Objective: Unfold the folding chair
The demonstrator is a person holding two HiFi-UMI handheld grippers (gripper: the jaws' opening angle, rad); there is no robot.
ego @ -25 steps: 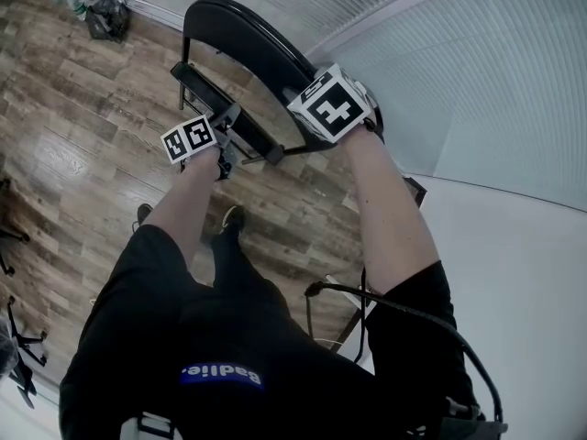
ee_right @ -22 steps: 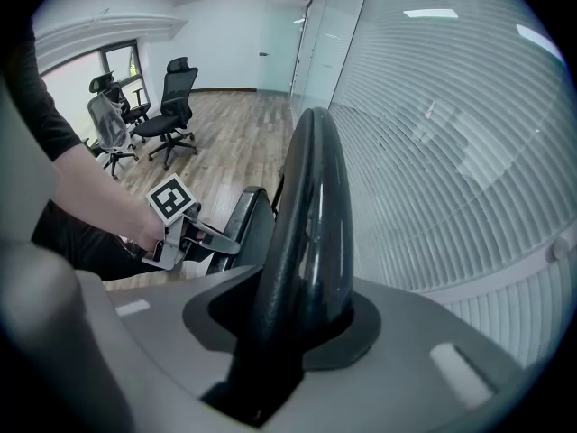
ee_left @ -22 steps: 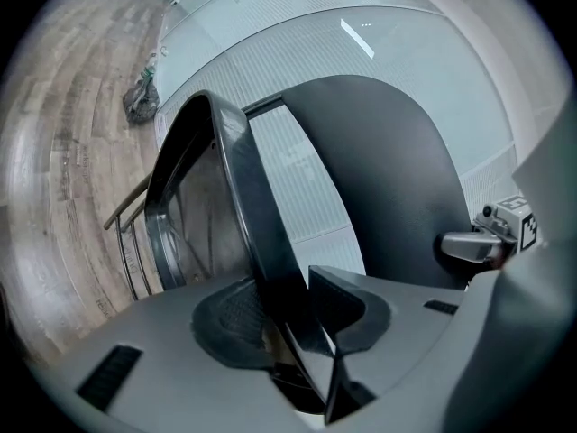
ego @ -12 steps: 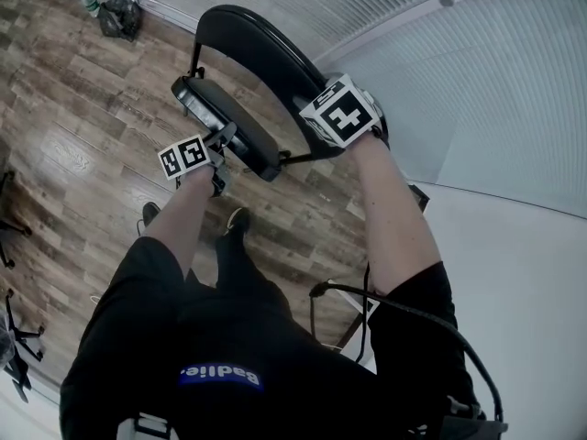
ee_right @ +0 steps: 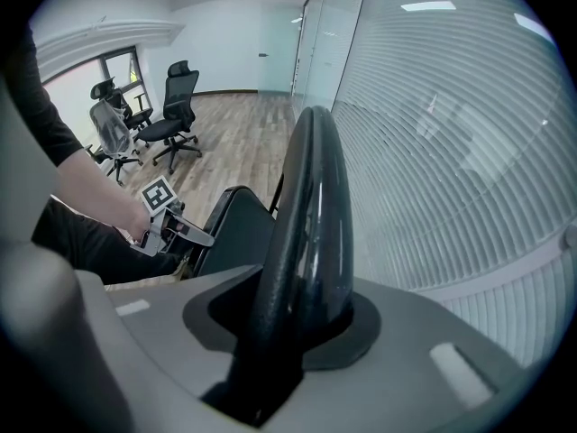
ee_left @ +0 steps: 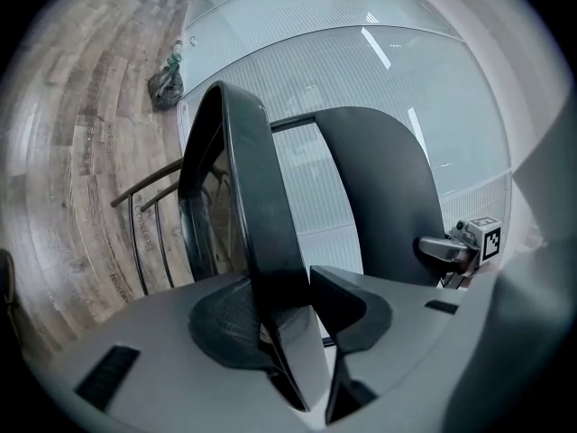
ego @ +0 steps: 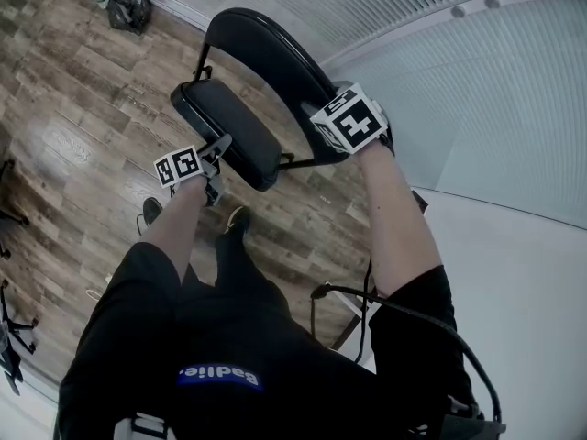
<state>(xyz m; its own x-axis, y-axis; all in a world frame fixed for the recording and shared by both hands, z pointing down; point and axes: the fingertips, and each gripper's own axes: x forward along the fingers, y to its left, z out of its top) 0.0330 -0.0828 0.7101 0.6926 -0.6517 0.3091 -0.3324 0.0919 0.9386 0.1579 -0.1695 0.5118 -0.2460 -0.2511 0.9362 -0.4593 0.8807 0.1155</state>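
Seat [ego: 225,131] is swinging further off backrest [ego: 271,58] than a second ago; your left tool [ee_left: 293,332] is clamping its edge, right tool [ee_right: 296,323] gripping backrest. Unfolding is progressing.

The backrest [ego: 275,58] looks glossy black plastic, the seat [ego: 225,131] smooth padded vinyl, the floor [ego: 64,108] matt wood-grain.

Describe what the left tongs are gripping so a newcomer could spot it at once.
Before the ribbed glass wall is a black folding chair. The left tongs pinch its seat: the flat padded slab, unlike the thin curved backrest behind it.
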